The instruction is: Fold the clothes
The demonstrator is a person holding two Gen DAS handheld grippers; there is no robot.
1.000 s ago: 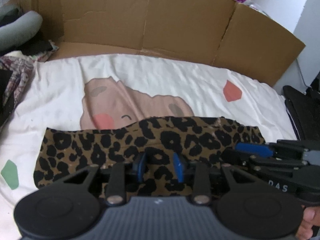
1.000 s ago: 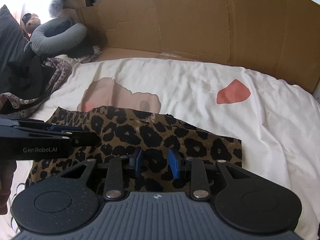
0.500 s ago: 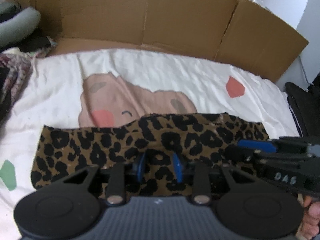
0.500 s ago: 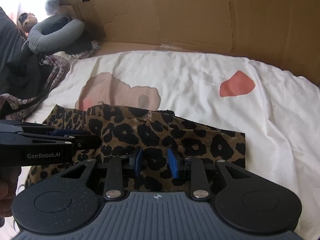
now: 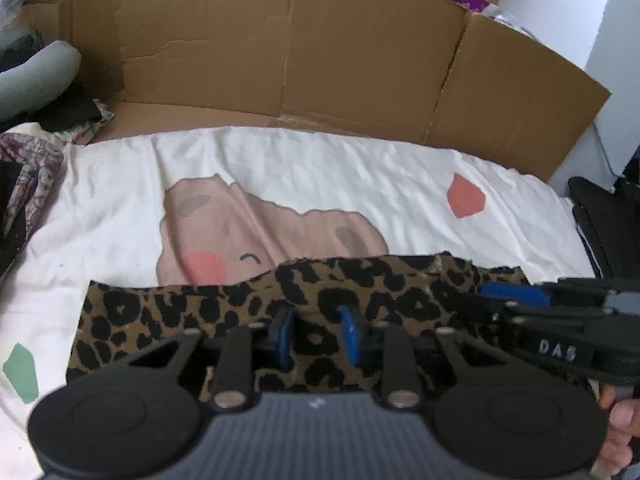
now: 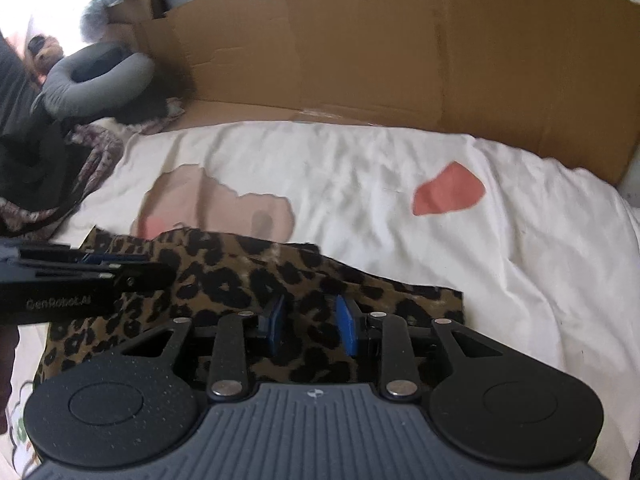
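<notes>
Cardboard sheets (image 5: 288, 52) are propped along the far edge of a bed, and a white sheet (image 5: 340, 176) with a printed cartoon animal face is spread across it. On that sheet, at the near side, a leopard-print garment (image 5: 168, 312) is laid out in a long, low band. Its far edge is seen doubled over in the middle, so one fold is judged made. The left gripper (image 5: 316, 336) is held low over the cloth near its middle; its jaws are closing, part-way apart, with leopard fabric seen between the blue pads (image 5: 350, 336), though whether they press it cannot be told. The right gripper (image 6: 310, 330) is poised over the band's right portion, jaws part-open, fabric between them too, and a firm hold cannot be confirmed. A thumb (image 5: 618, 414) is glimpsed behind the right tool. Further folds to a compact bundle are judged to be left. A grey neck pillow (image 6: 92, 80) and loose clothes (image 6: 36, 184) lie at the left, well apart.
</notes>
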